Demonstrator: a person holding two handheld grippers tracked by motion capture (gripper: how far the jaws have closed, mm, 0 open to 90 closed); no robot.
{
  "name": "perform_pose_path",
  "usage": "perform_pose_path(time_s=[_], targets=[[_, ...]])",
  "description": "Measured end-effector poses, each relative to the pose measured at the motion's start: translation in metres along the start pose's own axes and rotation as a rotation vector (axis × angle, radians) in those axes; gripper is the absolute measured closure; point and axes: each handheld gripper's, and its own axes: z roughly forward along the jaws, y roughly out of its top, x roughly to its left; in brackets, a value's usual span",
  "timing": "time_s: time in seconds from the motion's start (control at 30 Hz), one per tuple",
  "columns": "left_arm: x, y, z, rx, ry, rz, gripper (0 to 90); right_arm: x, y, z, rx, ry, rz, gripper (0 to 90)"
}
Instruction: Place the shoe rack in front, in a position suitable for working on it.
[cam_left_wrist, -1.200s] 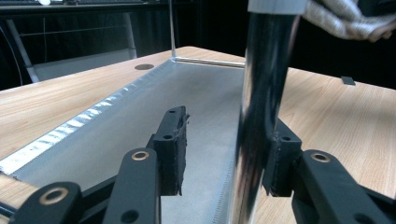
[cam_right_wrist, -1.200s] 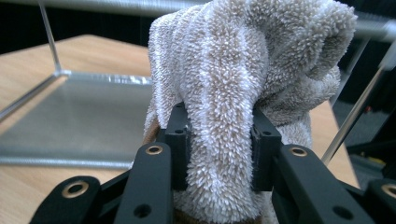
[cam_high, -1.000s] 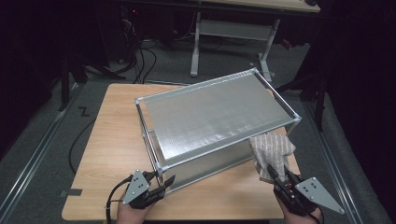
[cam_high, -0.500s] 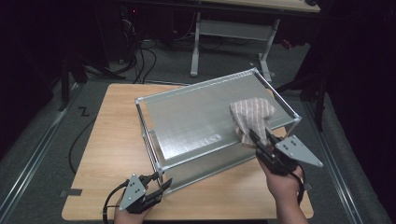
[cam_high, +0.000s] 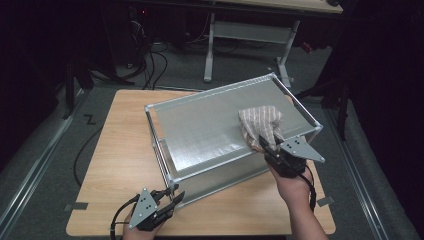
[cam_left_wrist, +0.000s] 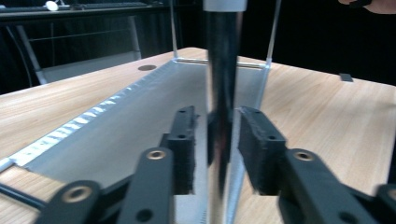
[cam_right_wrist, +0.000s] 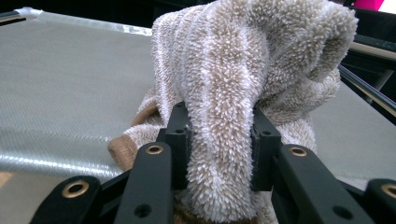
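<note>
Towel (cam_high: 260, 125): beige, striped, bunched on the right part of the metal rack's (cam_high: 210, 135) top panel, a fold clamped between the right gripper's (cam_high: 264, 144) jaws. Left gripper (cam_high: 175, 196): at the rack's near left corner, jaws just closing around the upright corner post (cam_left_wrist: 223, 93), pads just beside it, contact unclear. Rack: stands askew on a wooden table (cam_high: 120, 150).

A: How many items of each kind are counted on the wooden table (cam_high: 115, 150)?

B: One metal frame box (cam_high: 215, 130) and one striped towel (cam_high: 260, 122) are counted.

A: And how many grippers are recorded?

B: Two are recorded: one left gripper (cam_high: 172, 196) and one right gripper (cam_high: 265, 145).
</note>
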Motion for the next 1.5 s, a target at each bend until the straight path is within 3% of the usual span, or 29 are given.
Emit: perform_pose_path(time_s=[0.17, 0.4, 0.57, 0.73, 0.9, 1.2, 1.37, 1.5], targets=[[-0.006, 0.001, 0.002, 0.013, -0.023, 0.021, 78.8, -0.004, -0.003, -0.009, -0.001, -0.001, -0.003, 68.2], [-0.018, 0.002, 0.004, 0.011, -0.072, 0.043, 79.3, -0.009, -0.01, -0.027, -0.002, -0.014, 0.0, 68.2], [-0.021, 0.002, 0.004, 0.009, -0.079, 0.044, 79.3, -0.008, -0.008, -0.034, -0.028, -0.021, 0.012, 67.8], [-0.022, 0.001, 0.005, 0.003, -0.074, 0.043, 79.3, 0.012, 0.009, -0.038, -0.088, 0.032, 0.005, 67.6], [-0.022, 0.001, 0.005, 0.001, -0.077, 0.029, 79.6, 0.045, 0.025, -0.034, -0.127, 0.125, 0.0, 67.1], [-0.021, 0.001, 0.005, 0.002, -0.08, 0.036, 79.5, 0.109, 0.025, -0.021, -0.099, 0.278, -0.023, 65.9], [-0.021, 0.001, 0.005, 0.005, -0.08, 0.038, 79.5, 0.124, 0.018, -0.015, -0.071, 0.317, -0.026, 64.5], [-0.022, 0.001, 0.005, 0.005, -0.077, 0.037, 79.5, 0.127, 0.015, -0.011, -0.068, 0.329, -0.013, 61.1]])
